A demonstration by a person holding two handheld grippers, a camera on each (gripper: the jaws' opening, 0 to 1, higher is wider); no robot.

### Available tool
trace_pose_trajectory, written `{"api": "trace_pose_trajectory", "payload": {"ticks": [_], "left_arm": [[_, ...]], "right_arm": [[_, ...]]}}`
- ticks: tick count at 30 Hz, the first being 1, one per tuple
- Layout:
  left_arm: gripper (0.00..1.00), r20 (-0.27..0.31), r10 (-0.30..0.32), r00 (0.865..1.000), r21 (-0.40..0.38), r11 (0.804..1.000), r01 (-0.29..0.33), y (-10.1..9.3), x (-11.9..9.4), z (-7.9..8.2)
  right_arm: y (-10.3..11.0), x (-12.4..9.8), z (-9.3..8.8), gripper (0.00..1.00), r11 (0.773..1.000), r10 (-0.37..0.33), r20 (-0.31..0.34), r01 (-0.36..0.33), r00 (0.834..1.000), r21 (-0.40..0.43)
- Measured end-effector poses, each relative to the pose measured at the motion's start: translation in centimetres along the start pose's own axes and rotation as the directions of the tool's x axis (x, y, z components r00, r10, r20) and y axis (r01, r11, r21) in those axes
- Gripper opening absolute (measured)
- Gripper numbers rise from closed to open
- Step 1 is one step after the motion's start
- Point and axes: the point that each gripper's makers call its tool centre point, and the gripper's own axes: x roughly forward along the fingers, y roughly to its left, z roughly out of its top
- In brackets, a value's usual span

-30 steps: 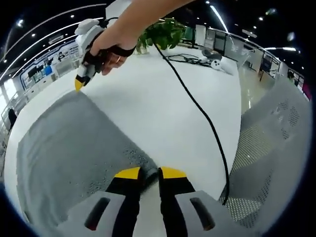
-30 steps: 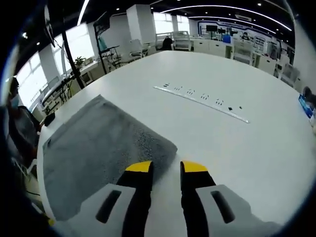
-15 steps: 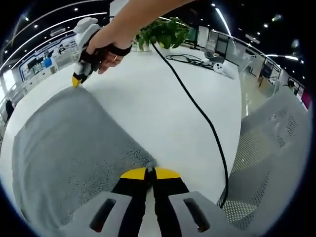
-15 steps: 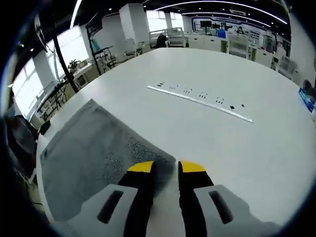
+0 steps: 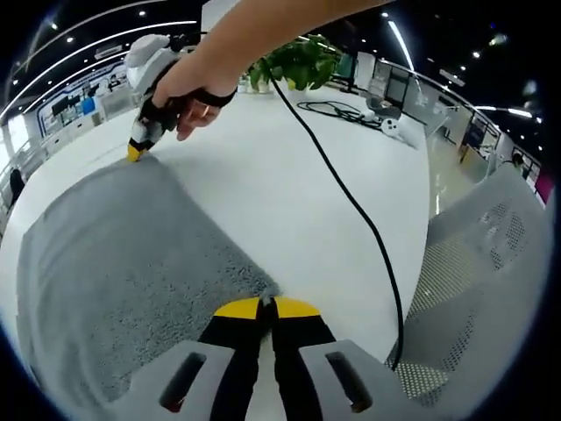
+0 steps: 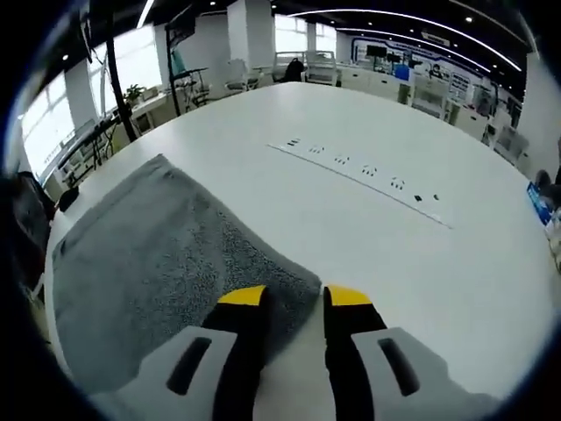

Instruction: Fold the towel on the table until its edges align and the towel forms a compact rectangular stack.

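Two claws point(image 5: 266, 307) point(image 6: 294, 298) on towel point(image 5: 114, 254) corners

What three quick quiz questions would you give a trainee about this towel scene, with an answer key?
1. True or false: the left gripper is shut on a corner of the grey towel.
2. What runs across the white table beside the towel? A: a black cable. B: a metal chain. C: a wooden ruler.
3. Fill in: in the right gripper view, the right gripper has its fingers ___, one on either side of the towel's corner.

Key: 1 true; 2 A; 3 open.
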Motion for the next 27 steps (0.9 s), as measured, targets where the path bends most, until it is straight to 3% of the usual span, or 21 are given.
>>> {"api": "trace_pose_trajectory", "payload": {"ticks": [2,6,10,13,16,19,23,27], "left_arm": [[0.04,0.001,0.003,1.000,-0.004,1.000,-0.003,0.0,0.0,0.0],[0.04,-0.003,0.005,1.000,-0.008,1.000,-0.005,0.0,0.0,0.0],[0.03,-0.002,0.002,1.000,0.000,1.000,-0.002,0.0,0.0,0.0],[0.02,0.002,-0.003,1.000,0.058,0.998,0.003,-0.3,0.1,0.2],[0.02,0.013,-0.009,1.000,0.041,0.999,0.008,-0.5,0.2,0.3],[0.02,0.045,-0.033,0.998,0.003,0.999,0.032,-1.0,0.1,1.3],[0.02,0.095,-0.076,0.993,0.055,0.996,0.071,-2.4,0.1,3.4],[0.02,0.116,-0.105,0.988,0.070,0.993,0.097,-3.4,0.1,4.7]], "right_arm": [[-0.5,0.2,0.2,0.25,0.999,0.001,0.000,-0.001,1.000,0.036],[0.0,0.3,-0.3,0.13,0.992,0.048,-0.010,-0.046,0.999,0.121],[0.0,0.5,0.0,0.11,0.992,0.044,-0.002,-0.043,0.999,0.121],[0.0,1.1,-0.2,0.03,0.988,0.057,-0.023,-0.053,0.998,0.148],[-0.2,0.7,-0.3,0.01,0.990,0.051,-0.028,-0.047,0.998,0.132],[-0.9,-0.4,0.1,0.00,0.996,0.037,-0.030,-0.035,0.999,0.081],[-2.2,-1.9,0.1,0.00,0.999,0.017,-0.056,-0.015,0.998,0.039],[-3.2,-3.1,-0.3,0.00,0.999,-0.002,-0.069,0.006,0.998,0.053]]}}
